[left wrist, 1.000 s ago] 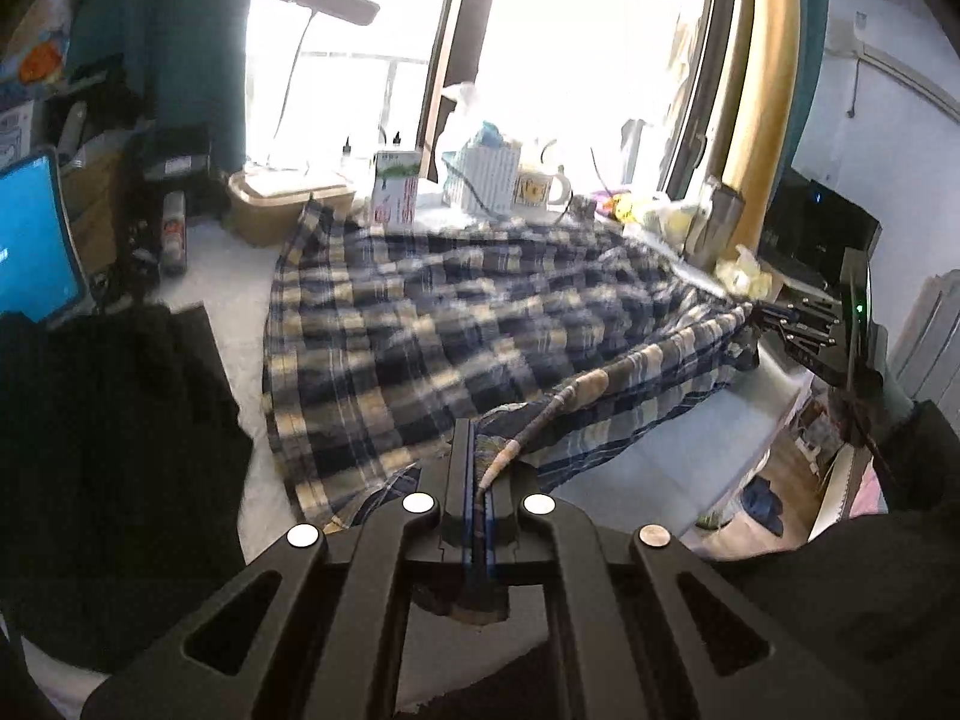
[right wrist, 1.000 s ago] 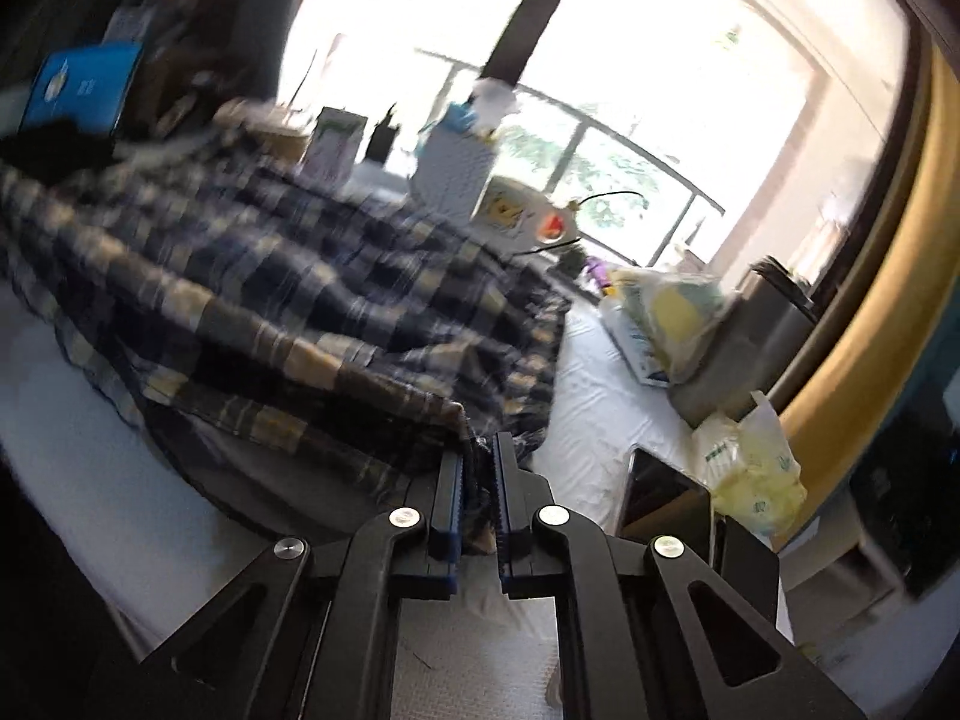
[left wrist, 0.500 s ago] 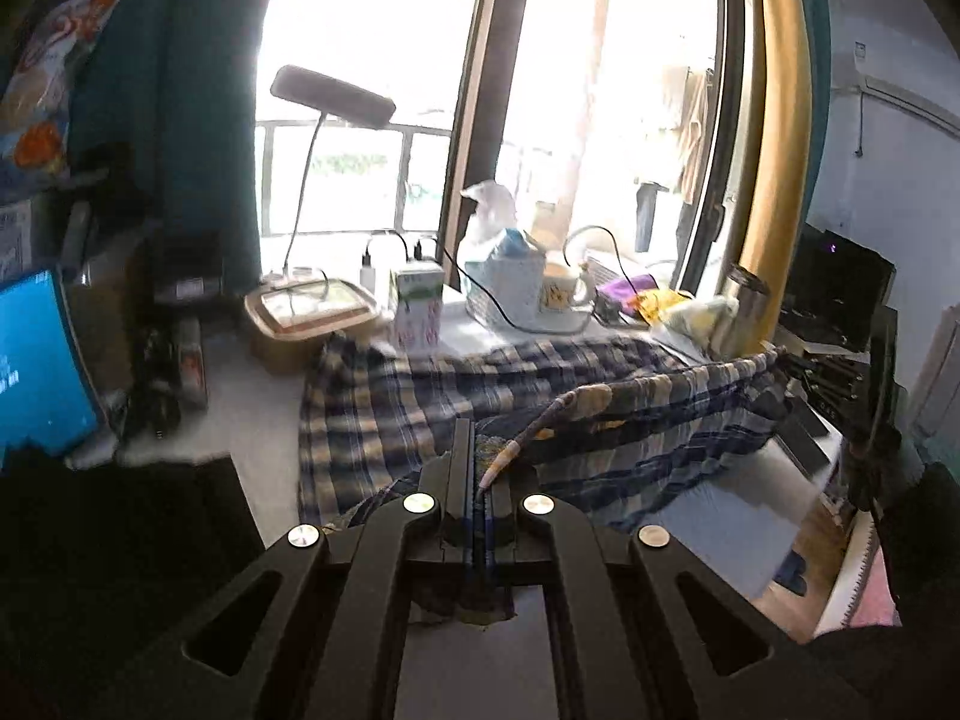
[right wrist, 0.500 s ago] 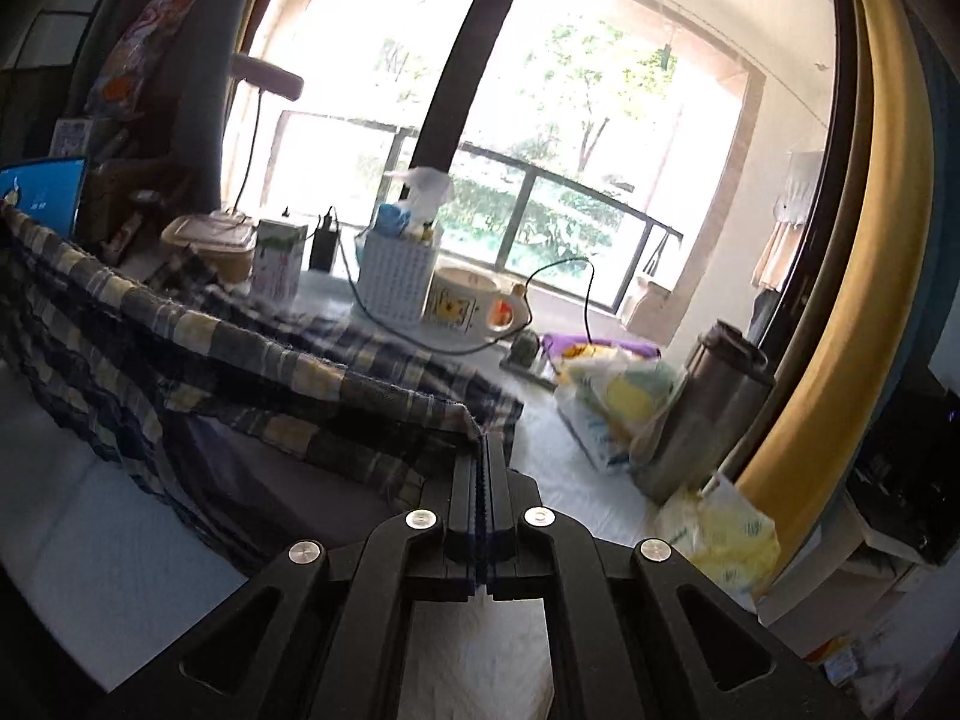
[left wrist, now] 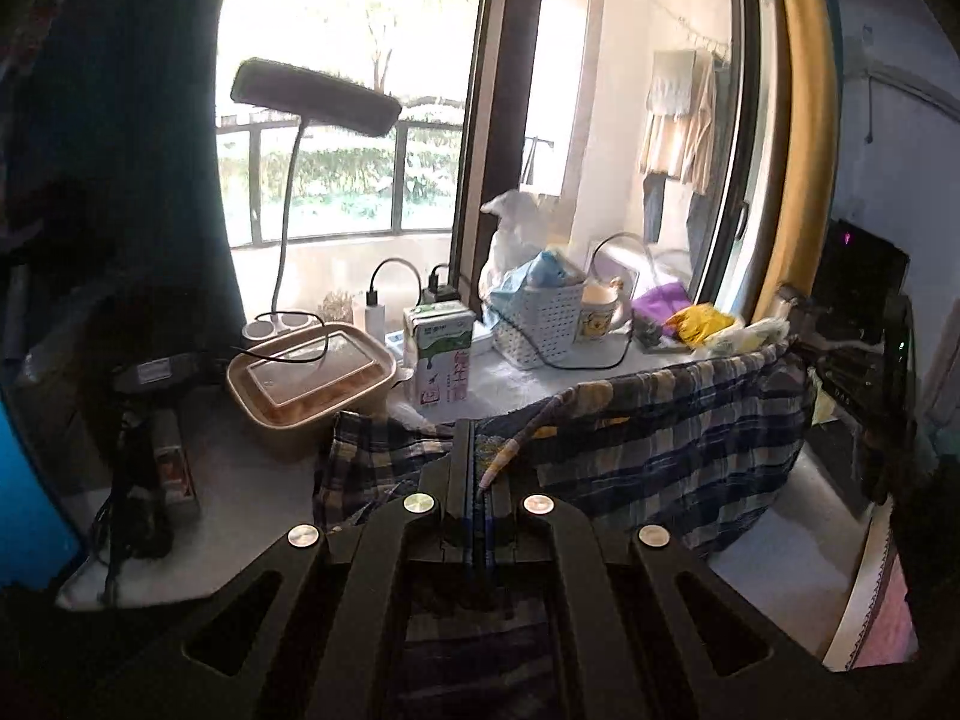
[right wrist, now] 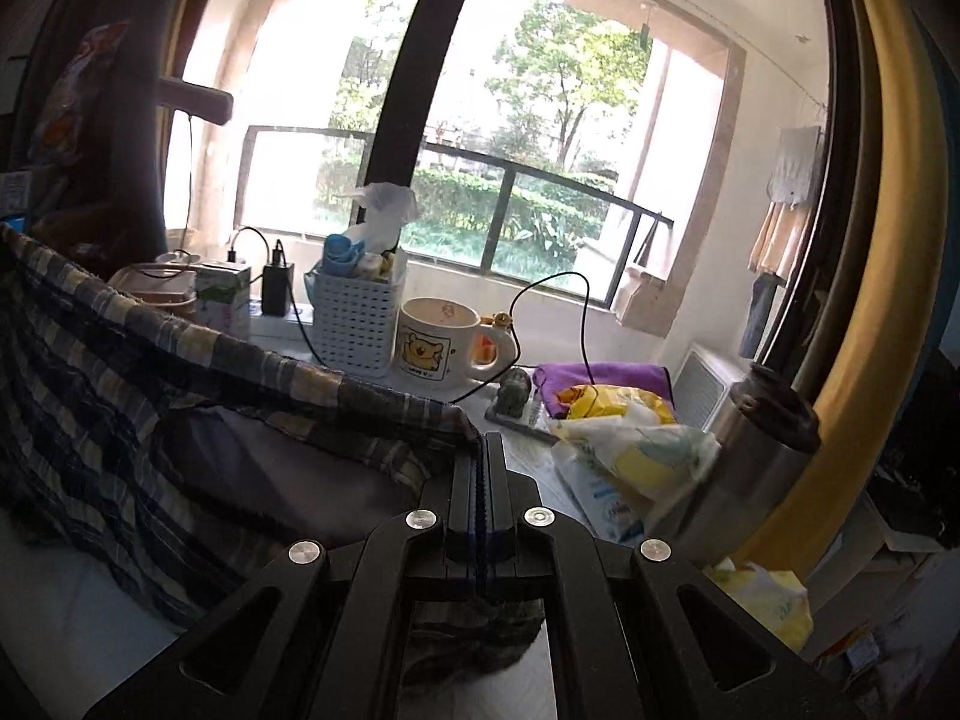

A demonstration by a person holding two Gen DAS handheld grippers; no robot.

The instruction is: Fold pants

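Observation:
The blue, white and yellow plaid pants (left wrist: 672, 432) hang stretched between my two grippers, lifted above the table. My left gripper (left wrist: 474, 450) is shut on one end of the upper edge. My right gripper (right wrist: 483, 450) is shut on the other end; the pants (right wrist: 120, 360) trail off to its left and sag down to the table. The right gripper also shows at the far right of the left wrist view (left wrist: 840, 360), holding the cloth's far corner.
Along the window stand a takeaway box (left wrist: 312, 378), a milk carton (left wrist: 438, 354), a white basket (right wrist: 357, 315), a bear mug (right wrist: 441, 348), a desk lamp (left wrist: 312, 96), cables, snack bags (right wrist: 624, 438) and a steel flask (right wrist: 762, 456). A blue screen (left wrist: 30, 498) is at left.
Both grippers have risen, lifting the pants off the table. The cloth that lay spread flat now hangs as a taut band between them, and both views tilt up toward the window.

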